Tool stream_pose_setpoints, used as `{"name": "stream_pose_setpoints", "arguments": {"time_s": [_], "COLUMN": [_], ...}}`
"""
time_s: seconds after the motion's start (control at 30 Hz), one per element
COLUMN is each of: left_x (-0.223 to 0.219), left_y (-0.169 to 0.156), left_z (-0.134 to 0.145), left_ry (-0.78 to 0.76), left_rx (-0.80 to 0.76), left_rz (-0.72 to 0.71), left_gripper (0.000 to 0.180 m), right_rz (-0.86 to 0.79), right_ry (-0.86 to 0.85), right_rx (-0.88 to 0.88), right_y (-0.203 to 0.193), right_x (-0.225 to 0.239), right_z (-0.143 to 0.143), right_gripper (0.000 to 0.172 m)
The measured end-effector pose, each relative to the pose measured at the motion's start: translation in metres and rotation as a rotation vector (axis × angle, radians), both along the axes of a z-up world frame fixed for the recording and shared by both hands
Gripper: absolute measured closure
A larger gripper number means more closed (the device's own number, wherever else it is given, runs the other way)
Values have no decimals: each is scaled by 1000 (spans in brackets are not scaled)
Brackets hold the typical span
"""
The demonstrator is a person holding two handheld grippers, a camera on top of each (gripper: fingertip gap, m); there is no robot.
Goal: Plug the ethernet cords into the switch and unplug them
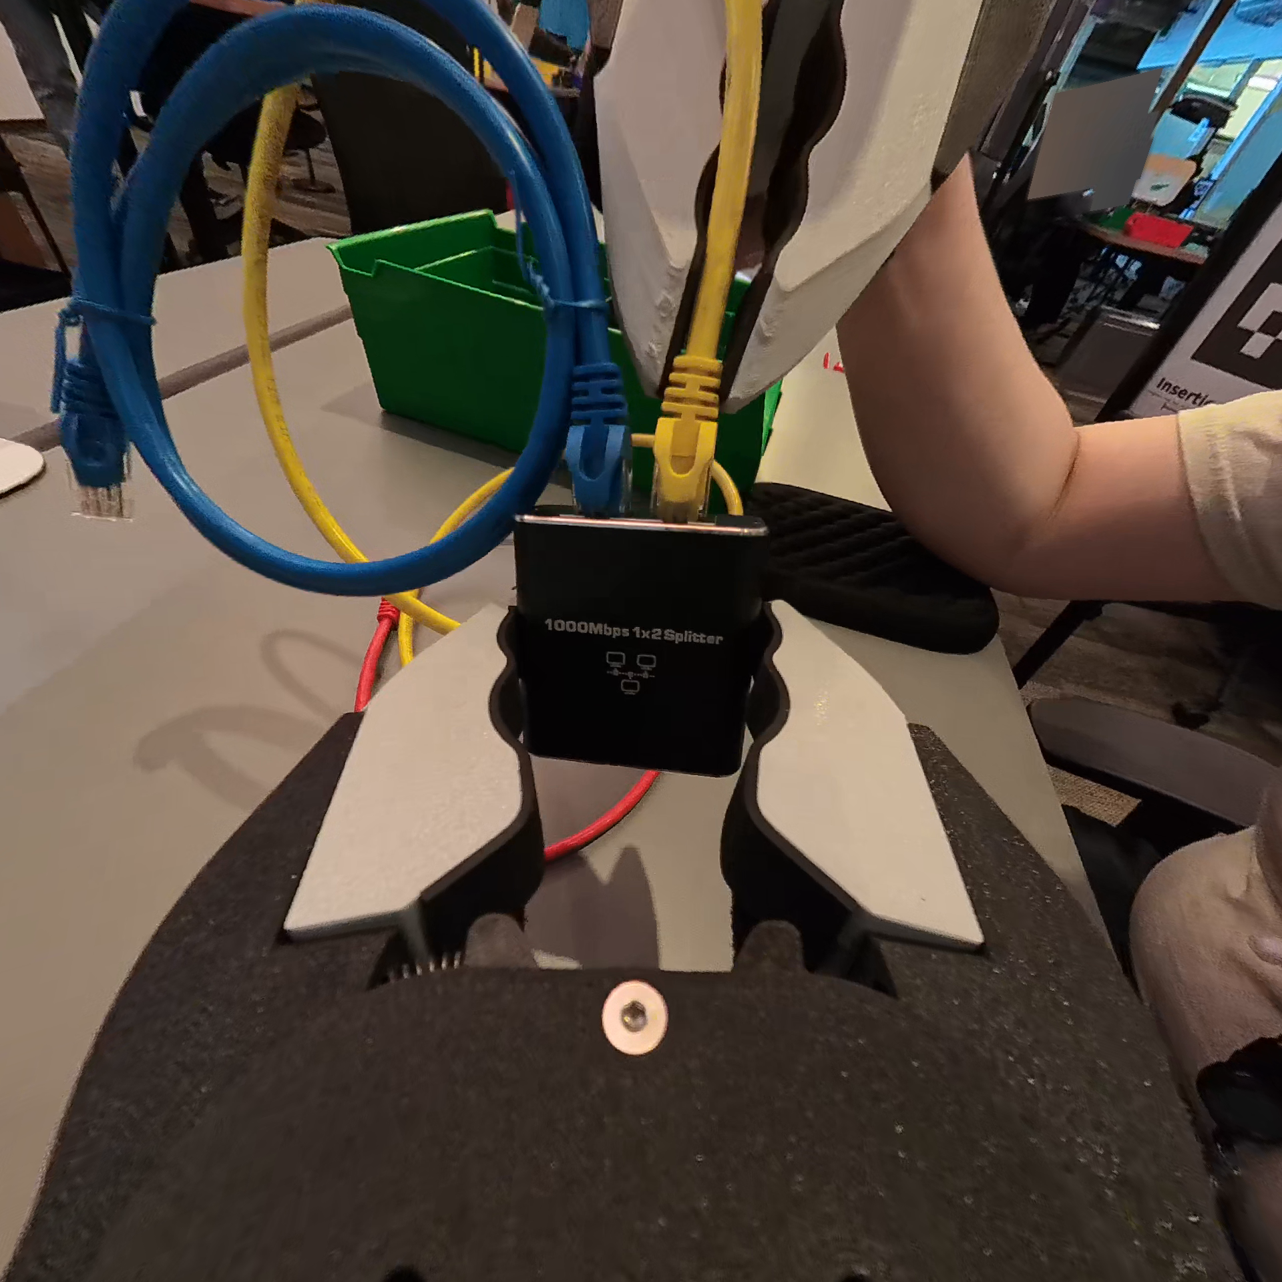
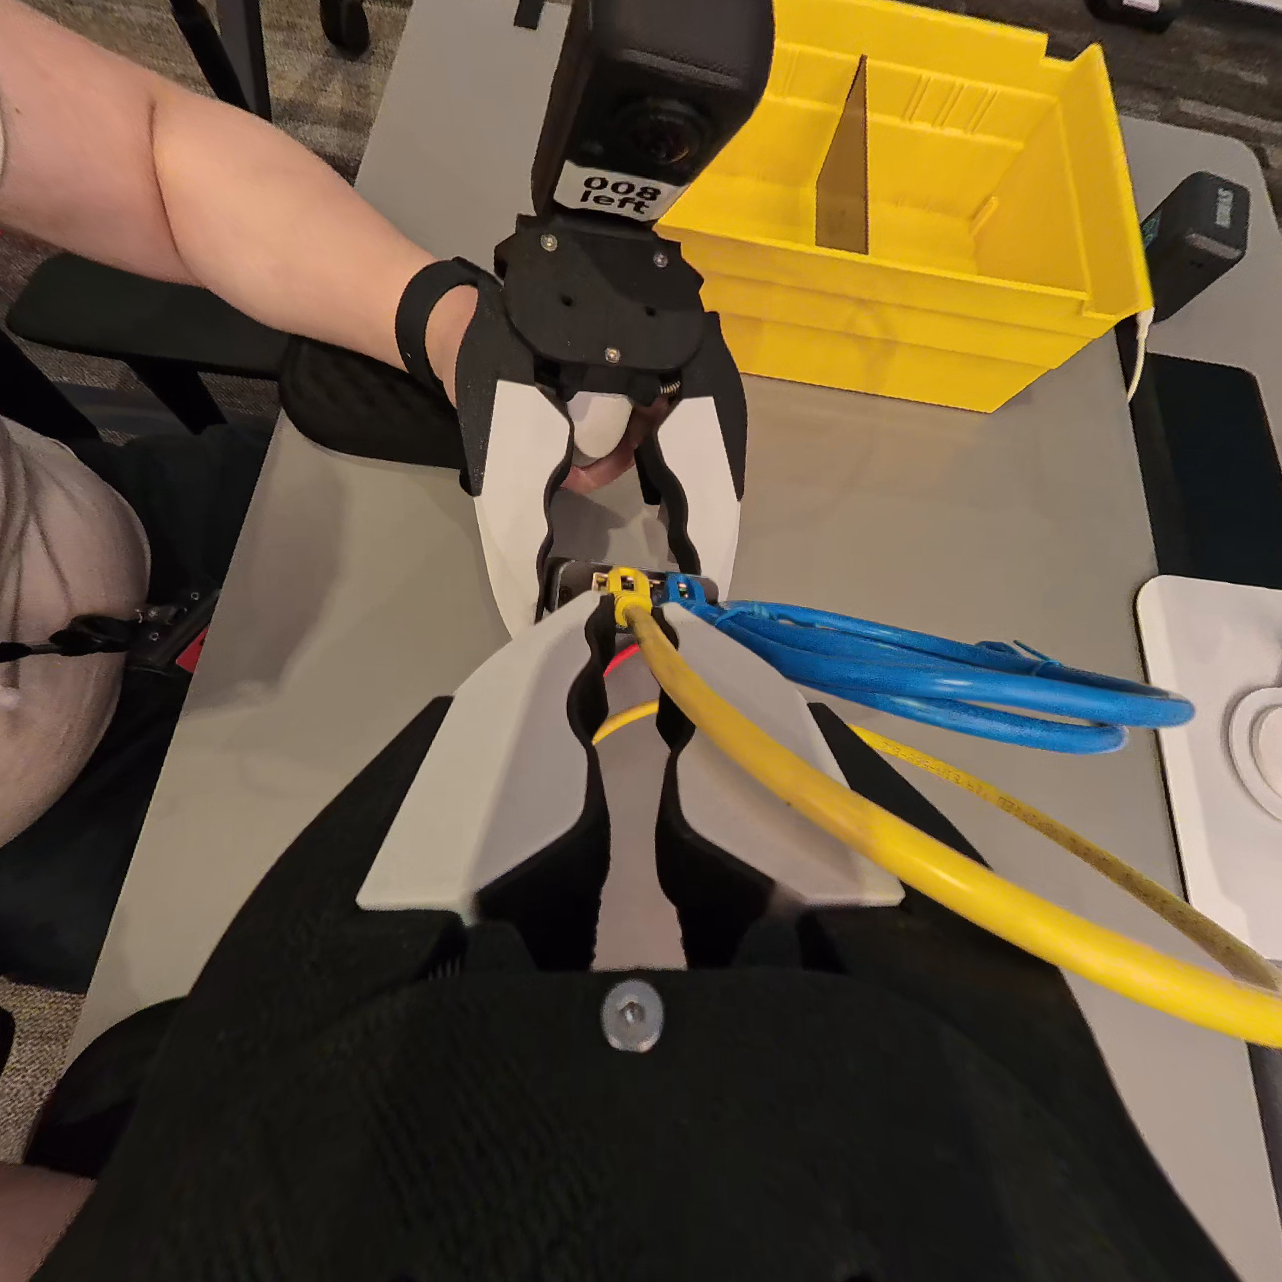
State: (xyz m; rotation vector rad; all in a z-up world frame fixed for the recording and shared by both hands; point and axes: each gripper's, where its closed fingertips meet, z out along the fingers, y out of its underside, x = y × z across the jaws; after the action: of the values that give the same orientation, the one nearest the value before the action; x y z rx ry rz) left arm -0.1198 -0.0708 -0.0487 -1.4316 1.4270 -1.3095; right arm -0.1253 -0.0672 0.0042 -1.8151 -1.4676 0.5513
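Left gripper (image 1: 635,683): jaws set wide, both black wavy pads pressed against the sides of the small black rectangular box-shaped switch (image 1: 638,645), which is held clear of the grey table (image 1: 139,624).

Right gripper (image 2: 628,624): jaws nearly closed, clamped on the yellow ethernet cord (image 2: 763,770) just behind its yellow moulded plug (image 2: 624,590). That plug sits in one port on the far end of the switch; whether fully seated cannot be told. The coiled blue ethernet cord (image 1: 333,555) occupies the adjoining port with its plug (image 1: 595,458), its loop hanging to the left, the free end (image 1: 90,430) dangling at far left.

Left wrist view only: a thin red cord (image 1: 596,825) lies on the table beneath the switch, a green plastic bin (image 1: 451,333) stands beyond, and the person's forearm (image 1: 1006,416) enters from the right.

Right wrist view only: a yellow plastic bin with a divider (image 2: 902,305) stands at the far right, a white tray-like object (image 2: 1214,728) at the right edge, and a black wrist strap (image 2: 423,319) on the arm holding the left gripper
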Motion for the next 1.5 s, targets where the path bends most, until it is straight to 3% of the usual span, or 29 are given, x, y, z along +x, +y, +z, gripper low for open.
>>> {"name": "stream_pose_setpoints", "arguments": {"time_s": [0.43, 0.67, 0.87, 1.03, 1.13, 1.37, 1.5], "left_x": [8, 0, -14, -23, -30, -44, -42], "left_y": [-12, -9, 16, 23, 26, 34, 32], "left_z": [-16, 15, 39, 55, 72, 89, 85], "left_ry": [71, -85, -222, -296, -421, -532, -513], "left_rx": [-41, -55, -5, 3, -46, -93, -86], "left_rz": [-50, -62, 96, 120, 144, 177, 178], "left_gripper": [118, 118, 118, 118, 118, 118, 125], "right_rz": [20, 47, -8, 39, 59, 69, 85], "right_ry": [-78, 57, 310, 433, 527, 718, 659], "right_rx": [-8, 51, 15, 96, 127, 185, 206], "right_y": [-6, -5, 17, 20, 21, 25, 23], "right_x": [-1, 3, -12, -16, -18, -26, -42], "right_z": [-10, 13, 35, 46, 54, 58, 38], "right_gripper": [160, 160, 161, 161, 161, 161, 161]}}
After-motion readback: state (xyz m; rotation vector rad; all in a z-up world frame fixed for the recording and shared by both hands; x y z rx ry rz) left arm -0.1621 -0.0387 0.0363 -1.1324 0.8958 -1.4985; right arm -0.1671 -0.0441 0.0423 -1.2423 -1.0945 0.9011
